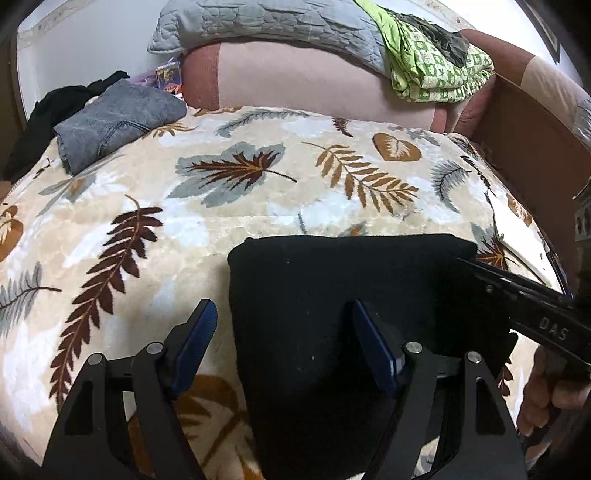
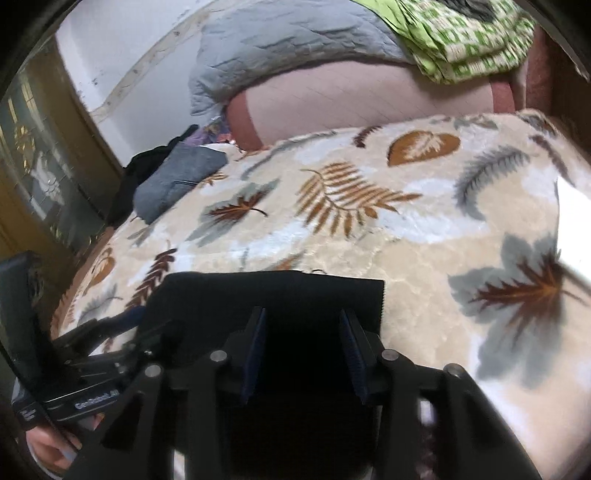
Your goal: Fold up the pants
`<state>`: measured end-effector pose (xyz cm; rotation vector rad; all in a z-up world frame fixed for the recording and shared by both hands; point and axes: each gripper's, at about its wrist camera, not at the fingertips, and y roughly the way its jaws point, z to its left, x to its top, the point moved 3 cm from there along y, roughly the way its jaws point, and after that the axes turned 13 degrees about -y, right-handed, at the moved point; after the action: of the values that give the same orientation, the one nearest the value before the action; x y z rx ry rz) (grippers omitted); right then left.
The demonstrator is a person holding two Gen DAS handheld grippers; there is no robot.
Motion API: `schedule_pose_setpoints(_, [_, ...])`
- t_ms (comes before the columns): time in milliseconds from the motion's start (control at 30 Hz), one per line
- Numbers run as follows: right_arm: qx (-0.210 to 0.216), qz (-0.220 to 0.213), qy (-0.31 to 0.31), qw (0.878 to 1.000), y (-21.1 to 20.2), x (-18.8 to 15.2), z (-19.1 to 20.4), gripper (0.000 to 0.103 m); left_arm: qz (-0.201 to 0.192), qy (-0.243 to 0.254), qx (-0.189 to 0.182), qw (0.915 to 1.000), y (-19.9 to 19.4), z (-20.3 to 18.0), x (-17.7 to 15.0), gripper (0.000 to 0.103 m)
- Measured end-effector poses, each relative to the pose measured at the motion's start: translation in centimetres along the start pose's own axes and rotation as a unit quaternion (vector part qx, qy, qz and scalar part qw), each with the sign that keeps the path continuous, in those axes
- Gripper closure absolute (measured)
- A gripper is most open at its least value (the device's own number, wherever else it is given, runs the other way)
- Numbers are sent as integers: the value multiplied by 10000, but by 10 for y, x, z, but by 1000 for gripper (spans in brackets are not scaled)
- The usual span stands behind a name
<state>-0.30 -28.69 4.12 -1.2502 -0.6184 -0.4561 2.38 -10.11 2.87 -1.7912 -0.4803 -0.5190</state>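
The black pants (image 1: 332, 280) lie folded into a compact rectangle on the leaf-patterned blanket (image 1: 147, 206), near its front edge. My left gripper (image 1: 284, 314) is open, its jaws straddling the pants' left edge, one finger on the blanket and one over the black cloth. My right gripper (image 2: 303, 325) is open over the pants (image 2: 273, 291), nothing between its pads. It enters the left wrist view (image 1: 535, 299) from the right, at the pants' right edge. The left gripper shows at the left of the right wrist view (image 2: 96, 332).
Folded grey jeans (image 1: 118, 122) and a black garment (image 1: 59, 107) lie at the blanket's far left. A pink cushion back (image 1: 314, 81) carries a grey quilt (image 1: 266, 22) and green patterned cloth (image 1: 436, 70). A wooden door (image 2: 40, 170) is at left.
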Motion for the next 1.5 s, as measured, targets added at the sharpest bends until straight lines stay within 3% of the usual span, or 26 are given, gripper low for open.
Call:
schedule_pose_setpoints(233, [49,53,-11,10000,14,-1,-6,60,40,-29,-15,10000,10,0,1,21])
schedule_pose_setpoints(500, [-9,42,-49,10000,1,0,-1,59,14,-78,0,10000,8,-1,1,21])
schedule_pose_setpoints(633, [-64,-19,-82,9999,-18,-4,2,46,36,-141,-32,9999,2,0,-2,21])
schedule_pose_setpoints(867, [-405,34,104,9991,-35,-22,-13,40,42,-372,-331,9988,-10,1,-8,21])
schedule_pose_setpoints(1033, [-45,-66,292,9995,-15,-16,-19,39,-22,-272,-288,9992,-17,-10,-14,21])
schedule_pose_setpoints(1067, [102,-103,376,9992,-9,-15,-21,40,-36,-252,-260,9993,-20,-11,-17,21])
schedule_pose_setpoints(1100, [176,-128,428,9988,-4,-15,-23,51,-47,-249,-249,9994,-22,-11,-18,21])
schedule_pose_setpoints(1133, [203,-162,450,9986,-1,-14,-24,72,-53,-255,-265,9993,-25,-11,-19,21])
schedule_pose_setpoints(1167, [118,-214,403,9989,0,-13,-25,74,-55,-261,-295,9992,-28,-10,-20,21])
schedule_pose_setpoints(1200, [118,-271,357,9989,-1,-12,-25,88,-54,-251,-337,9991,-31,-10,-22,21])
schedule_pose_setpoints(1300, [93,-421,305,9986,-14,-7,-23,94,-9,-113,-342,9994,-33,-13,-26,21])
schedule_pose_setpoints(1433, [-91,-182,55,9998,-9,-14,-17,94,-3,277,-77,9996,-26,-22,-38,20])
schedule_pose_setpoints(1467, [-98,-167,91,9998,-9,-17,-18,92,-48,361,-24,9993,-25,-23,-42,20])
schedule_pose_setpoints(1500, [-122,-194,144,9996,-13,-19,-20,83,-85,403,3,9992,-25,-23,-43,19])
